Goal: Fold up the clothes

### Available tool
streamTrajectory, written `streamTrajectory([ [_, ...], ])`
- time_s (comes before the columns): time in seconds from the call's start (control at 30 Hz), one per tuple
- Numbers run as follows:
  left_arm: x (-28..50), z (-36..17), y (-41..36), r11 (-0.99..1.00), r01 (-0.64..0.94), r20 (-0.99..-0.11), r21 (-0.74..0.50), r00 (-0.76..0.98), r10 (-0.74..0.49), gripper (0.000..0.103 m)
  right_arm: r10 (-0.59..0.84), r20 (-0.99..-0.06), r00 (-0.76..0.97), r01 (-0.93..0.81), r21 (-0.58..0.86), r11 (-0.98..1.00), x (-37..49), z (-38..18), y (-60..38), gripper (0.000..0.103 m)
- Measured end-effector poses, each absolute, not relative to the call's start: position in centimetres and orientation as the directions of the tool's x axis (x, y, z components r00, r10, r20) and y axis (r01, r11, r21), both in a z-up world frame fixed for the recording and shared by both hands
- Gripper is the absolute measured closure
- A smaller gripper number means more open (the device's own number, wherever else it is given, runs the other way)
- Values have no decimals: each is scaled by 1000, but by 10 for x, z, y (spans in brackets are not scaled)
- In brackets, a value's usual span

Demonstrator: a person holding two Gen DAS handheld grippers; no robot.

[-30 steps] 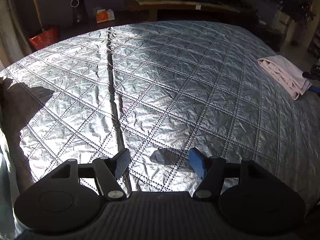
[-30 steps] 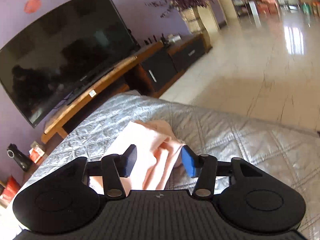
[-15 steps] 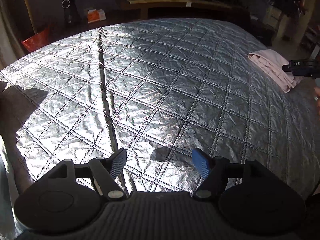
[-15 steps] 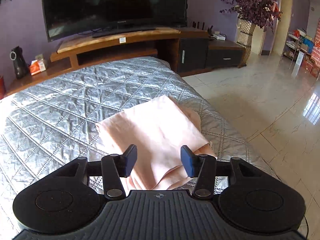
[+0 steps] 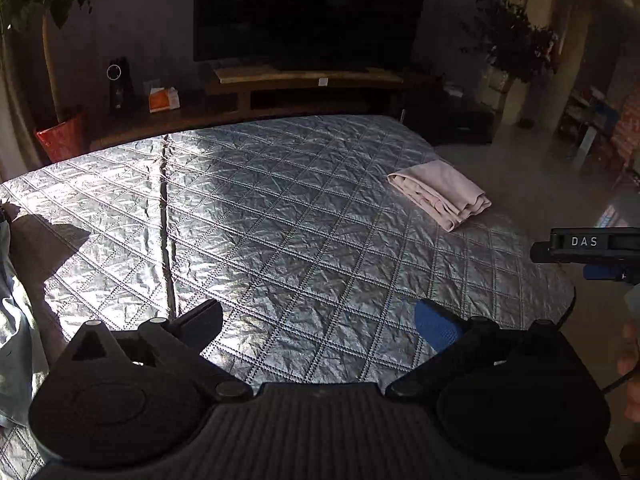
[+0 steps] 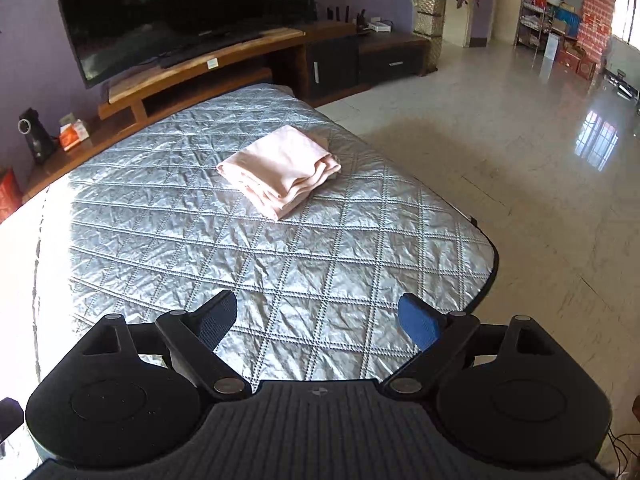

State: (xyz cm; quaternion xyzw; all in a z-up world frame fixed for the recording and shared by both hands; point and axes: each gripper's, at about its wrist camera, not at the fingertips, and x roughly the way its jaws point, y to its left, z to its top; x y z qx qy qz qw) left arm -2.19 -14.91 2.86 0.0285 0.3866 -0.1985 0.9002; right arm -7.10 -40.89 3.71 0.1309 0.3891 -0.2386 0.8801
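Holding both tools unloaded: your left gripper (image 5: 318,320) and right gripper (image 6: 318,318) hang with fingers spread wide, grasping nothing, above the quilted silver cover (image 6: 280,264). Item: pink garment (image 6: 280,170), folded into a layered rectangle, lying well ahead of the right gripper near the cover's far right edge, apart from both tools. Judgement: the fold looks finished; keep both tools clear, and leave the loose layers facing you undisturbed. Legible writing: "DAS" on the right tool's body (image 5: 584,242). Other labels too small to read.
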Motion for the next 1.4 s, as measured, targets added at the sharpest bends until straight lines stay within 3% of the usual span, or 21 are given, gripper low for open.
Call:
streamTrajectory([
  [0.2, -76, 72, -166, 916, 392, -705, -88, 625, -335, 1, -404, -711, 576, 549, -30, 835, -129, 78, -401, 12],
  [0.47, -139, 100, -182, 957, 290, -729, -27, 649, -217, 1, -359, -675, 644, 544, 75, 836, -193, 102, -406, 10],
  [0.7, -188, 118, -201, 953, 301, -725, 39, 665, -181, 1, -390, -651, 651, 543, 40, 839, -232, 108, -391, 6],
  [1.4, -219, 130, -182, 962, 271, -739, -10, 646, -190, 1, -354, -630, 691, 477, 30, 878, -240, 133, -351, 3],
])
